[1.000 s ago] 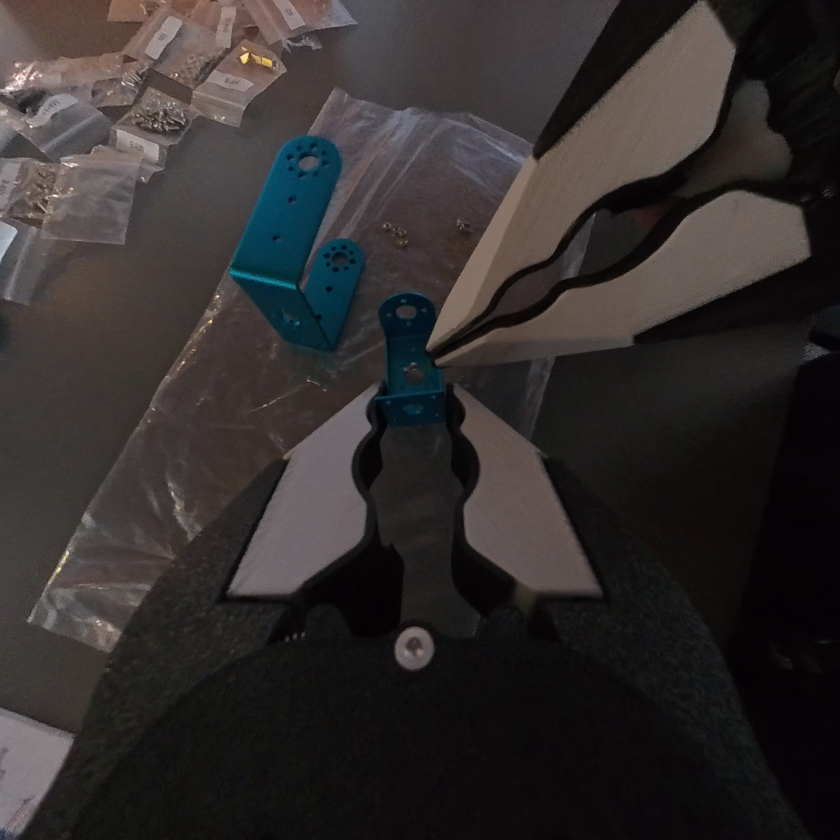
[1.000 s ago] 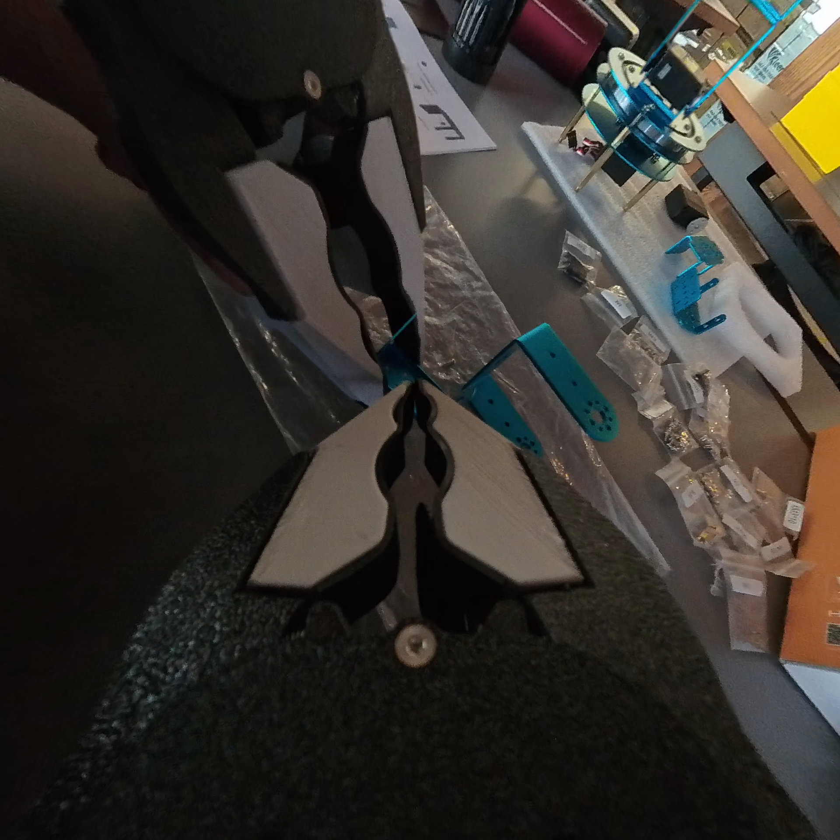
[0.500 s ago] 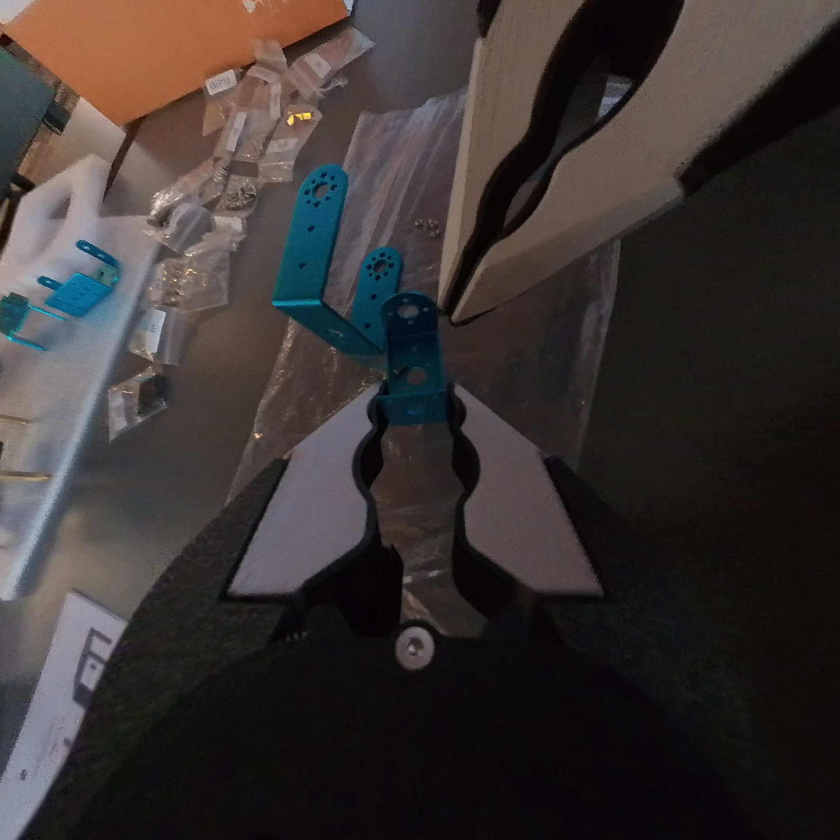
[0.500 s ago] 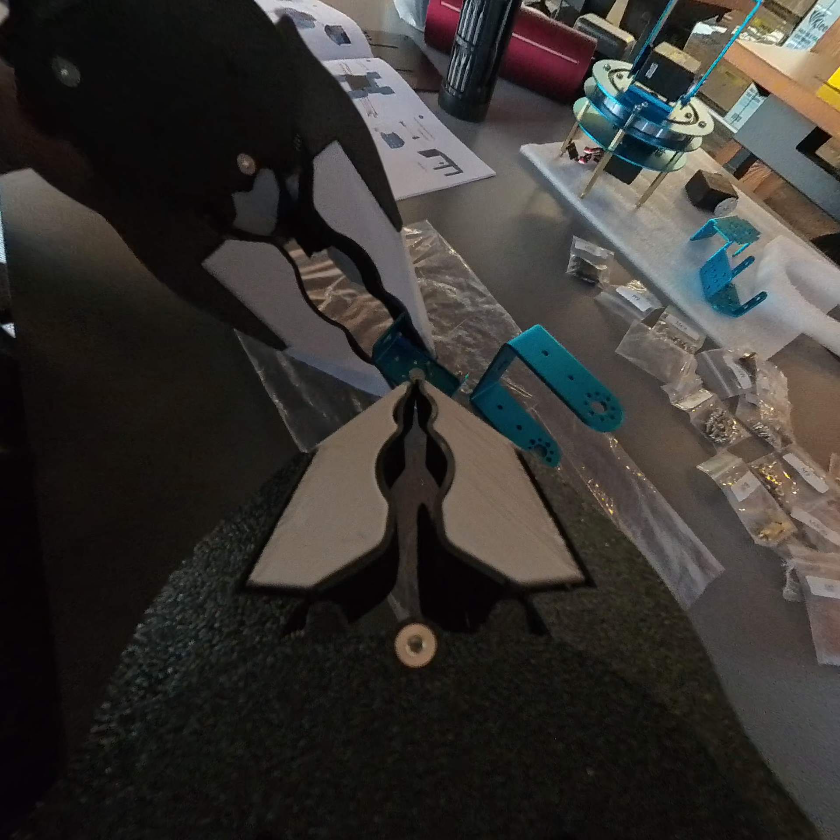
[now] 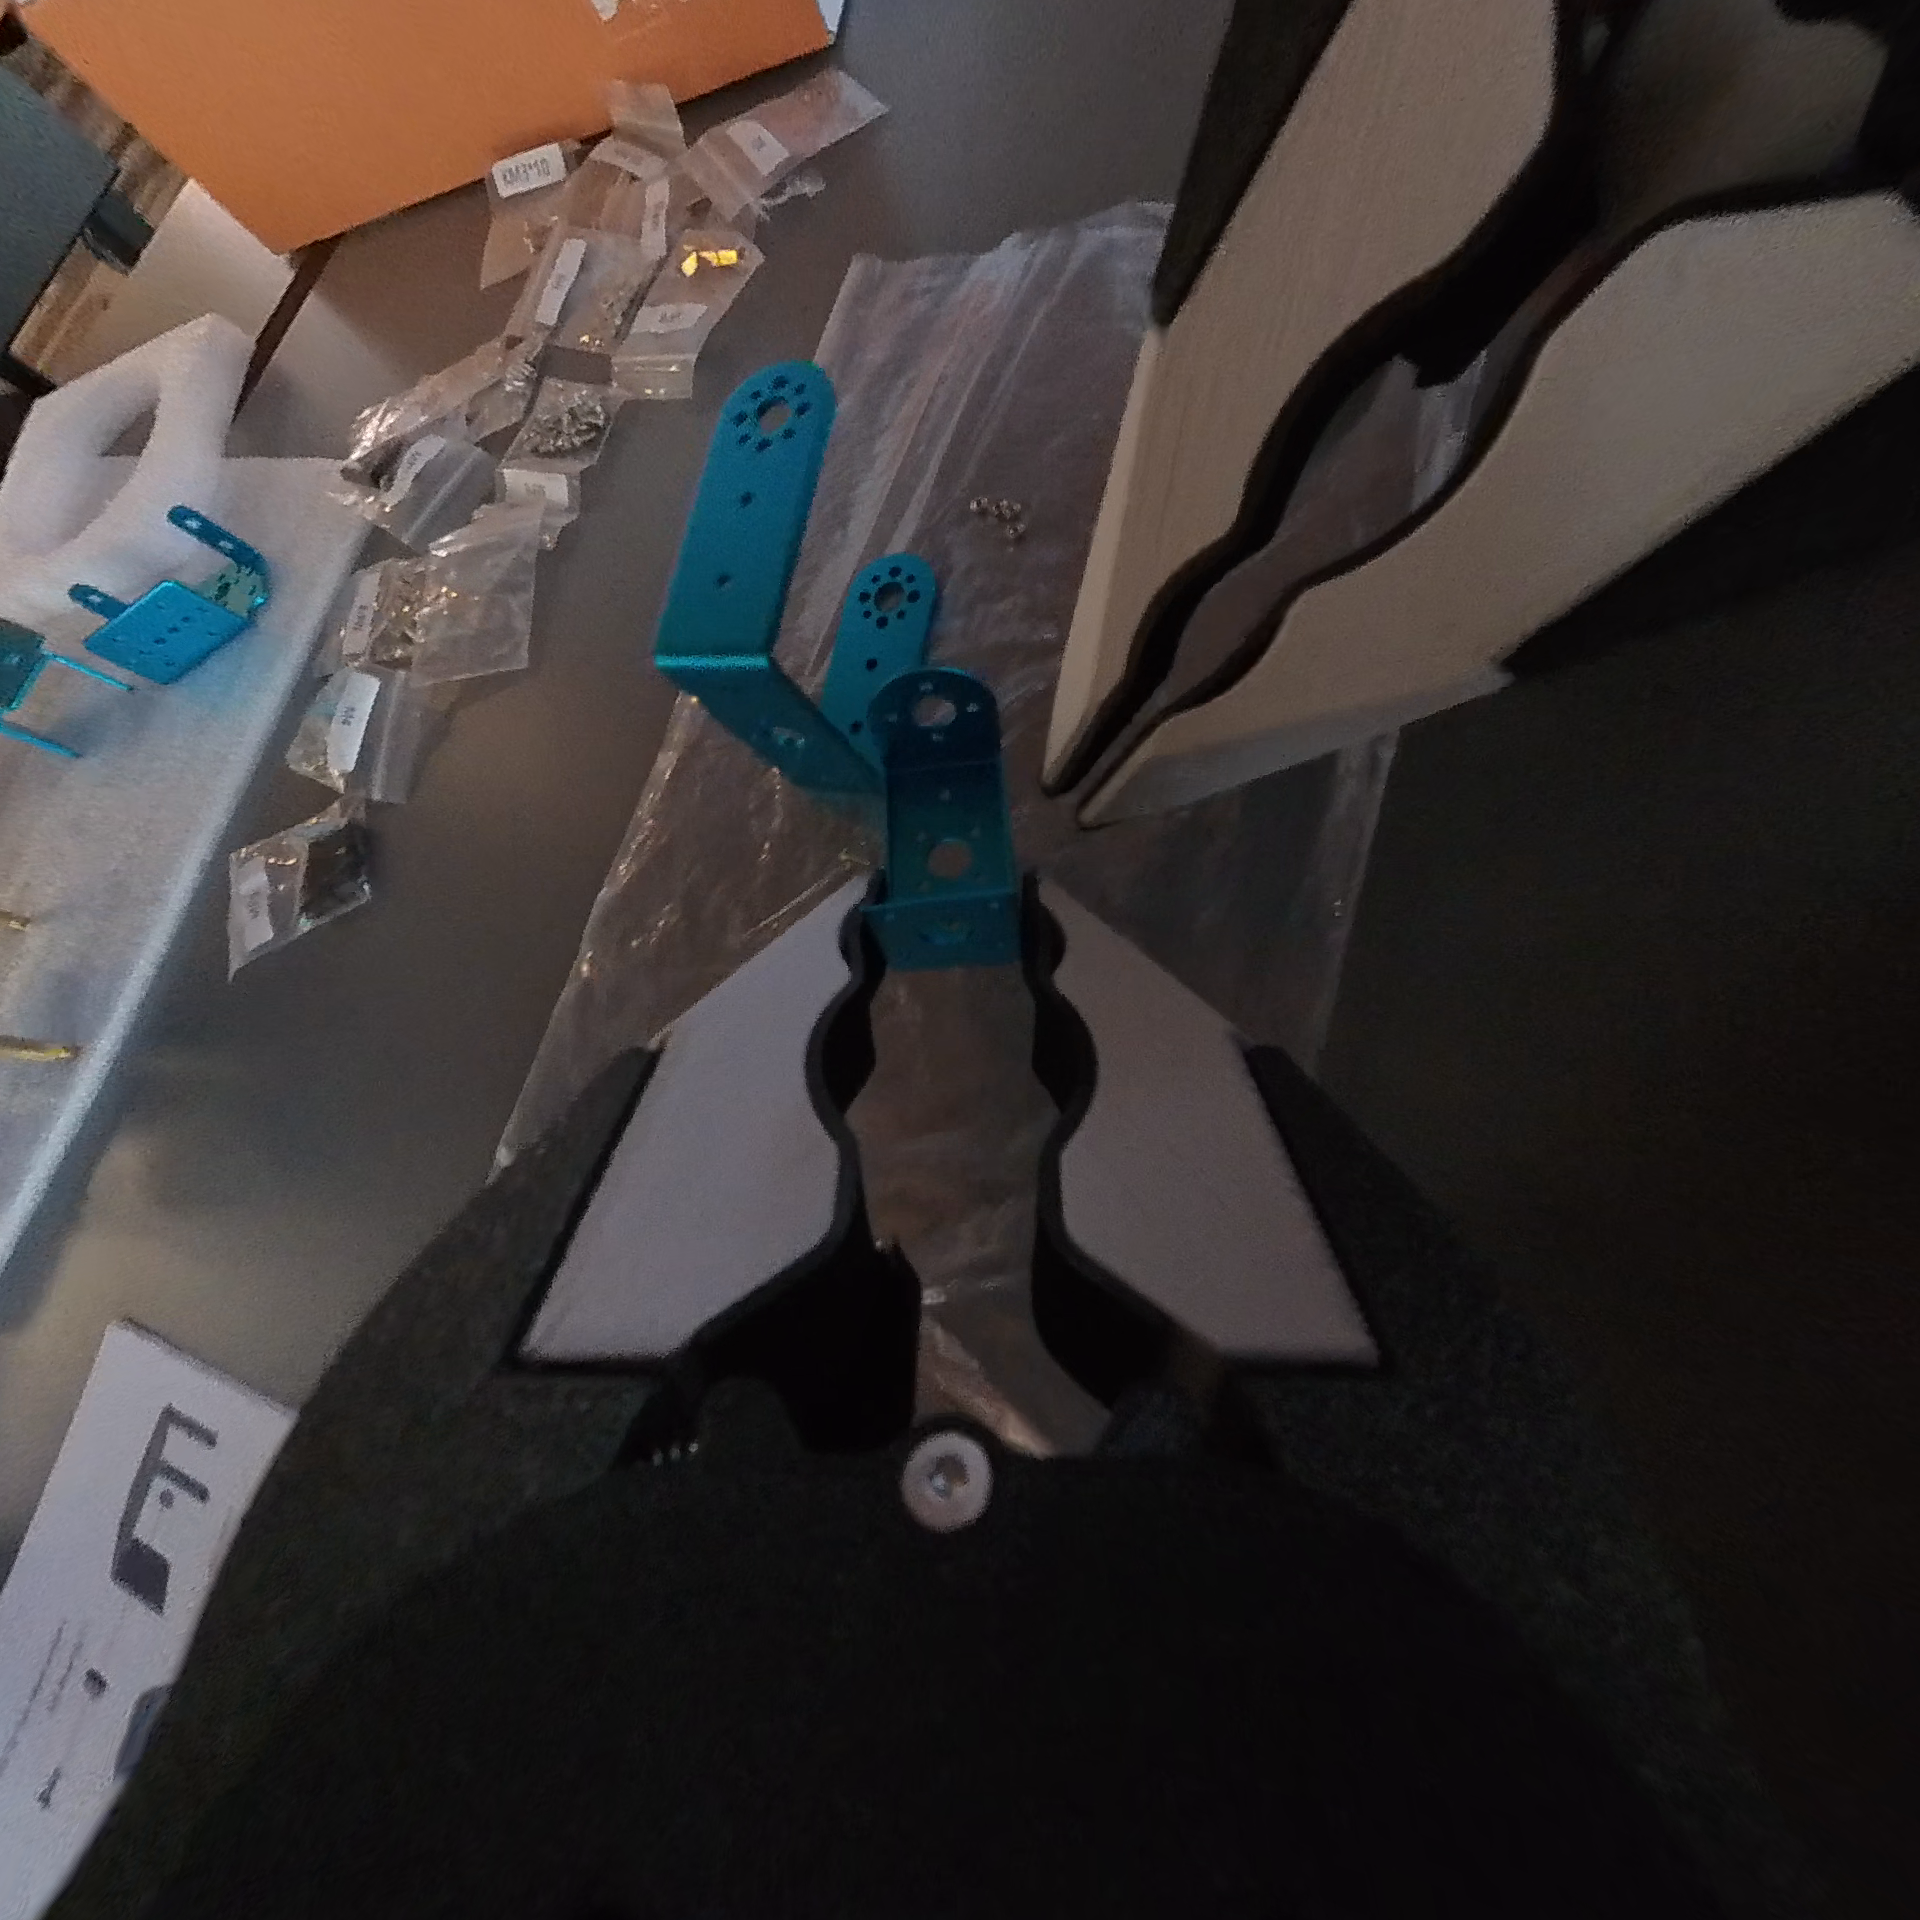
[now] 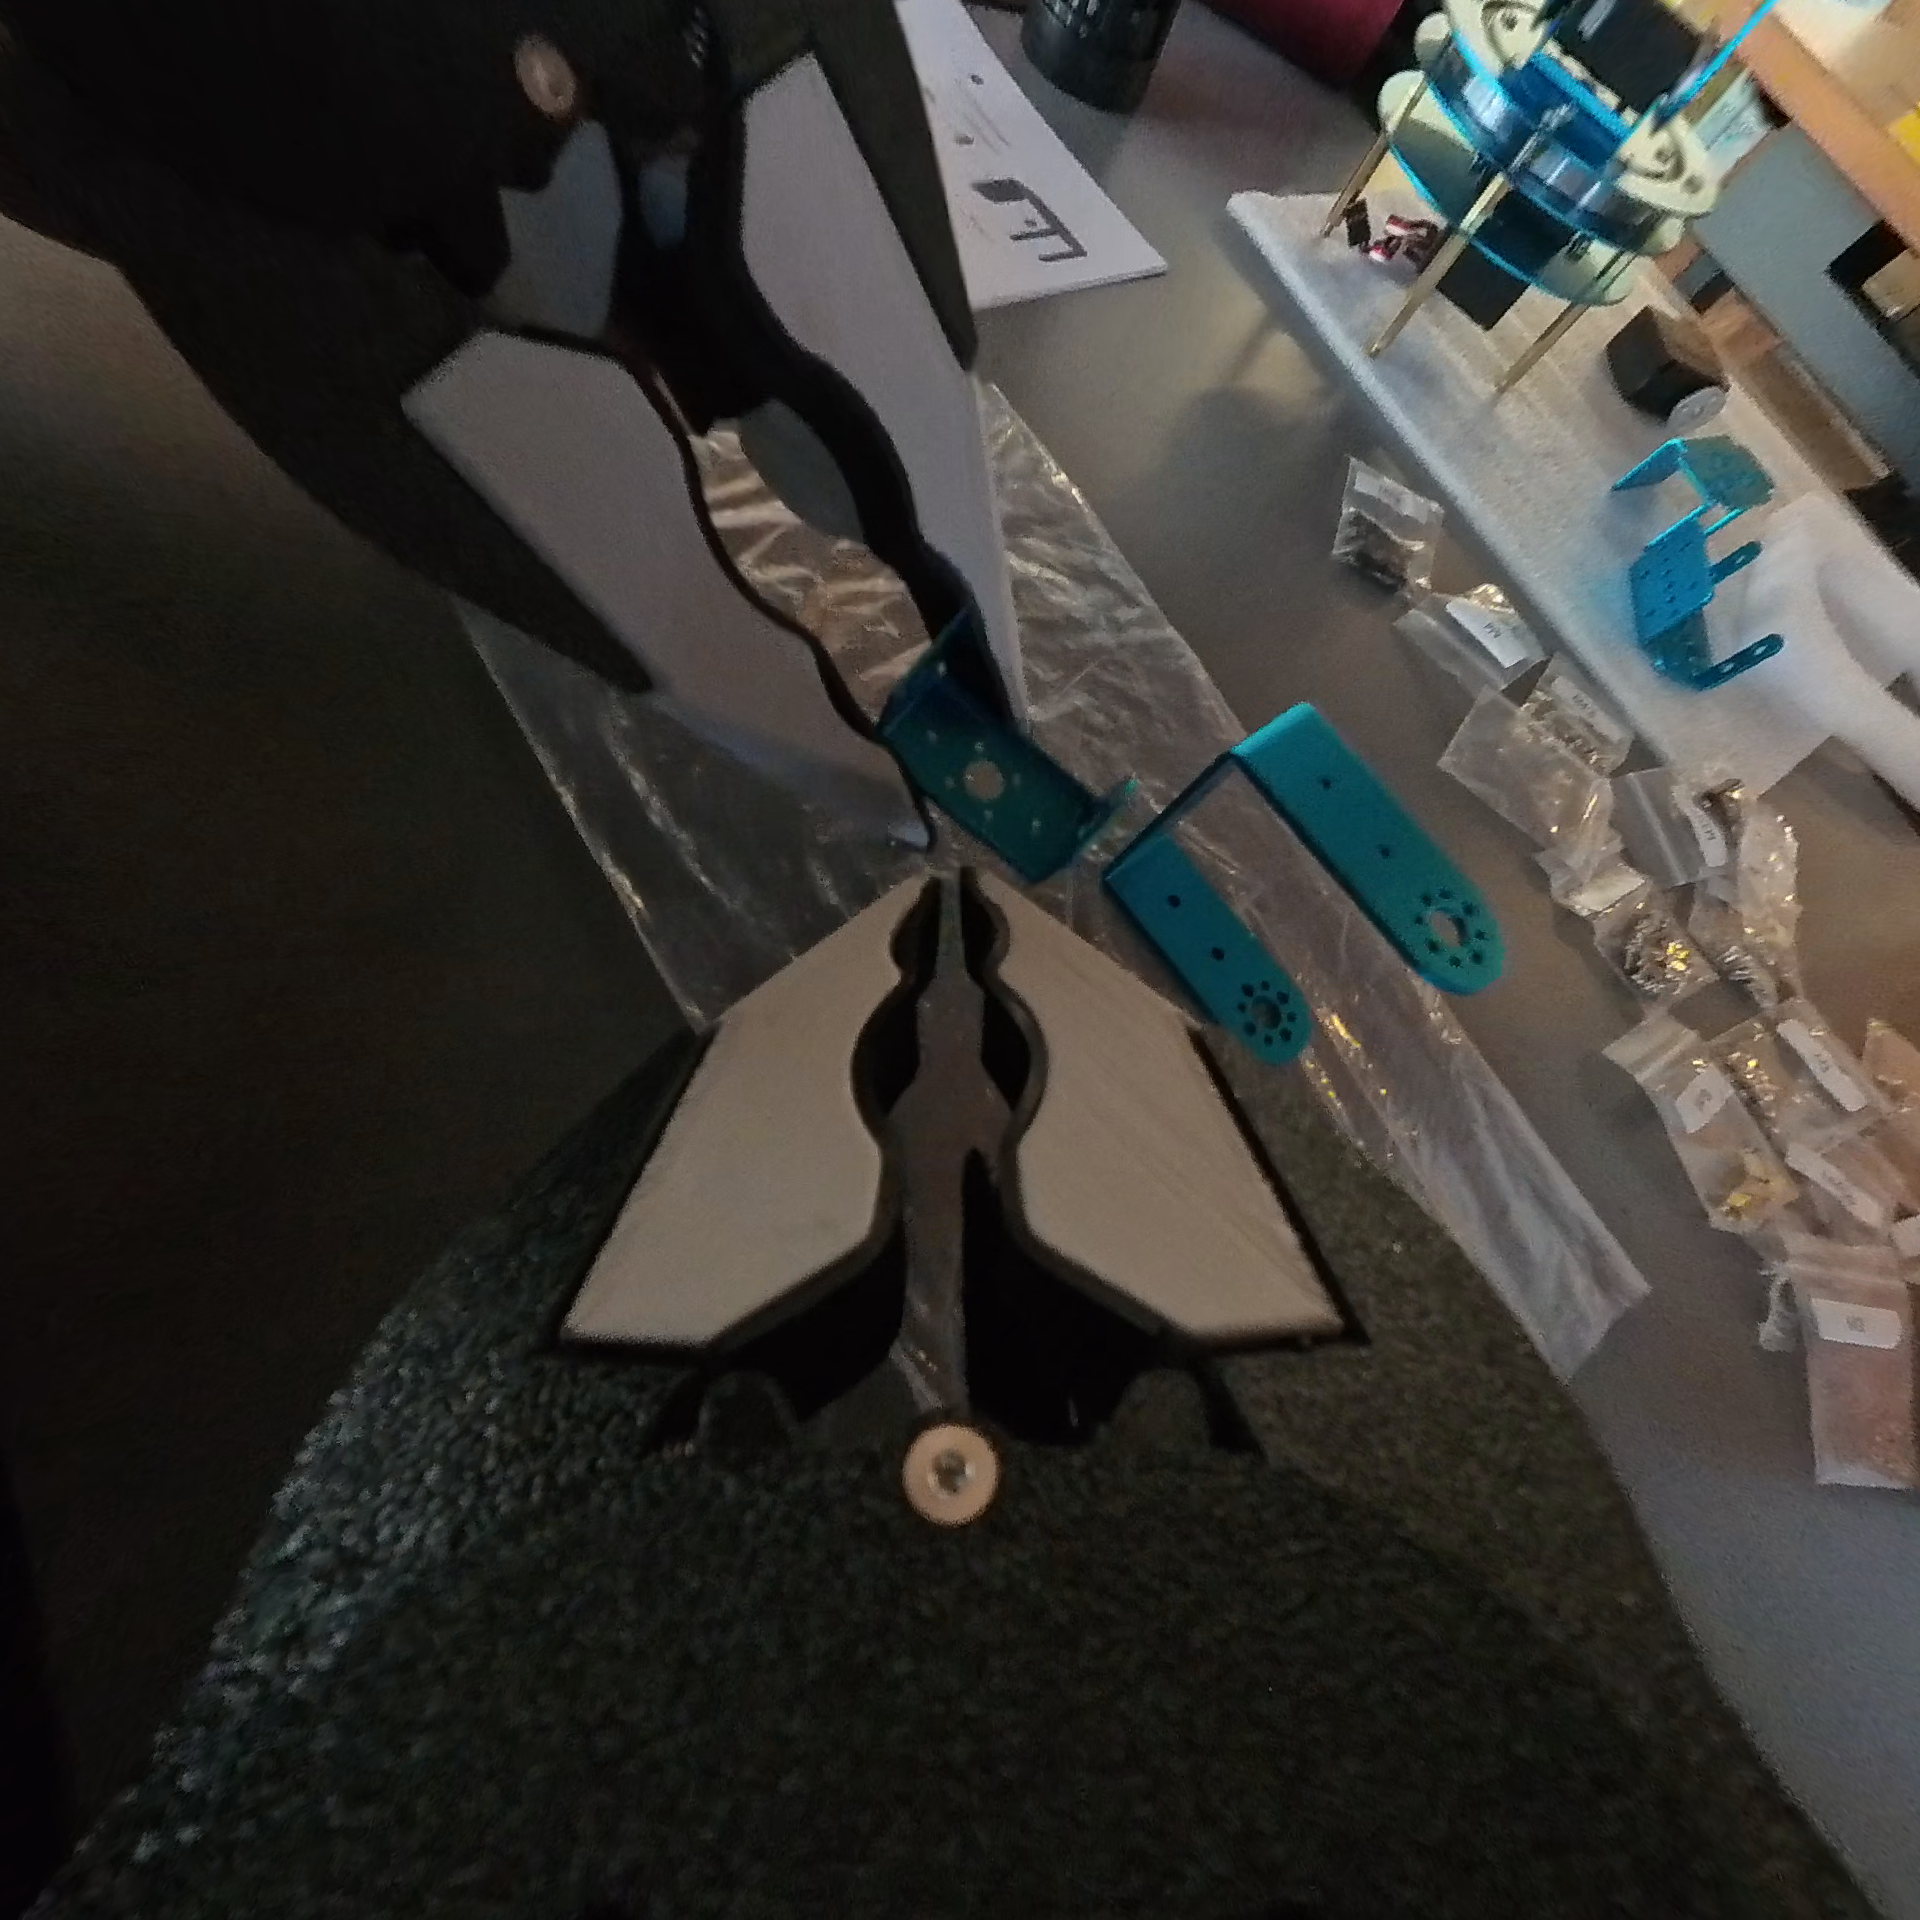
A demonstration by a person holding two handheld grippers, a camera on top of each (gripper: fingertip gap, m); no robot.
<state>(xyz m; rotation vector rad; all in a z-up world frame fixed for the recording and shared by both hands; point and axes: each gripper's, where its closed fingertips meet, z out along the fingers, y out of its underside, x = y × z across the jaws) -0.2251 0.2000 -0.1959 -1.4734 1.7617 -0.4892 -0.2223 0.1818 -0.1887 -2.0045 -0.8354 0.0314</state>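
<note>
Small blue bracket (image 5: 940,831) is pinched by left gripper (image 5: 943,925); right gripper (image 6: 948,878), nearly pressed together and empty, is best kept at 2 o'clock.

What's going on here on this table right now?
The left gripper is shut on a small blue bracket, held over a clear plastic sheet. The right gripper, fingers closed and empty, sits just beside that bracket without touching it. A larger blue U-bracket lies on the sheet nearby, with small parts bags scattered beyond.
</note>
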